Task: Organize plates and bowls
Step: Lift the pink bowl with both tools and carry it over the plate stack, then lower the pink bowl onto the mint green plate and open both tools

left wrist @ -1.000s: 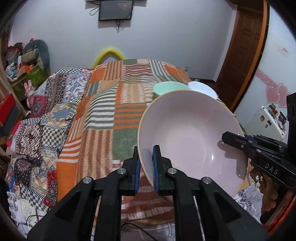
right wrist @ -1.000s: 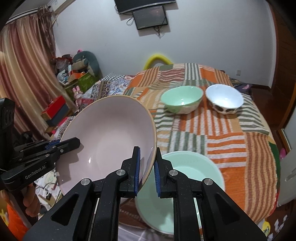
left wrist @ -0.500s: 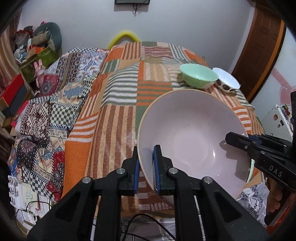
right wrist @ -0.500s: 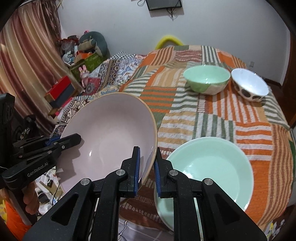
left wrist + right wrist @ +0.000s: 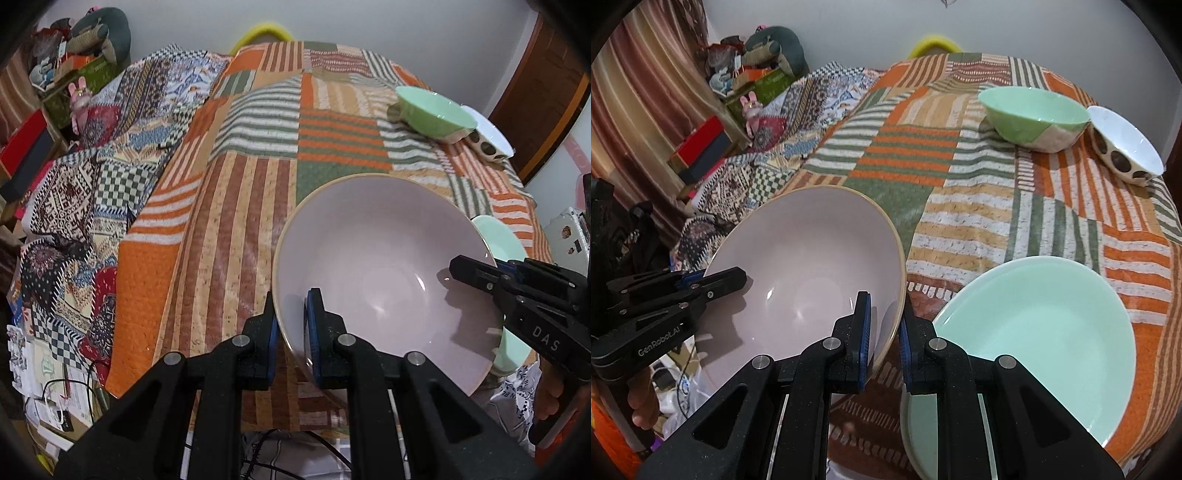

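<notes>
Both grippers hold one large pale pink bowl [image 5: 384, 266] by opposite rims, tilted, above the near edge of the patchwork-covered table [image 5: 251, 206]. My left gripper [image 5: 290, 317] is shut on its left rim. My right gripper [image 5: 884, 325] is shut on its right rim; the bowl also shows in the right wrist view [image 5: 812, 258]. A mint green plate [image 5: 1034, 317] lies on the cloth just right of the bowl. A green bowl [image 5: 1034, 114] and a white spotted bowl [image 5: 1126, 147] stand at the far right of the table.
A quilt-covered bed [image 5: 92, 177] lies left of the table, with boxes and soft toys [image 5: 753, 74] behind it. Cables and papers [image 5: 55, 387] lie on the floor at the near left. A wooden door [image 5: 546, 96] is at the far right.
Both grippers have lowered and moved forward with the pink bowl; the view tilts further down onto the table. The mint plate now sits closer beside the bowl.
</notes>
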The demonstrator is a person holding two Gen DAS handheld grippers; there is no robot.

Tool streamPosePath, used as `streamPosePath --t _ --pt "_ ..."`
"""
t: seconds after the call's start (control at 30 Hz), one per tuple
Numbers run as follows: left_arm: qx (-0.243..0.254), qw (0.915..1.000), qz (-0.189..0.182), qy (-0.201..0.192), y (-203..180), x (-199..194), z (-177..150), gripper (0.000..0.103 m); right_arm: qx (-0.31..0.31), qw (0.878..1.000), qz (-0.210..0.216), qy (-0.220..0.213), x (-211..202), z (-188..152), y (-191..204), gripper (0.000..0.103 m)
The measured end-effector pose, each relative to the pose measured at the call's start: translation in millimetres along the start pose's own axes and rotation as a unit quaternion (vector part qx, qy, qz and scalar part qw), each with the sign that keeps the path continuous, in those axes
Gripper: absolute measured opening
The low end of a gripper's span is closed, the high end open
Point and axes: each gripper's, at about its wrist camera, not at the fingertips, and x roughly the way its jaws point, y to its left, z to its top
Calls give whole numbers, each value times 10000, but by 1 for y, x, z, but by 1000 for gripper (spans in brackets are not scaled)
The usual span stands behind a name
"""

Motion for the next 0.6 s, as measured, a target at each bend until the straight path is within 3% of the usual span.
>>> streamPosePath --t 0.23,0.6 --pt "-76 9998 7 199 7 20 -2 14 -58 9997 -25 220 18 0 0 13" --pt "42 9997 103 210 6 29 -7 17 -292 9993 -123 187 22 3 4 14"
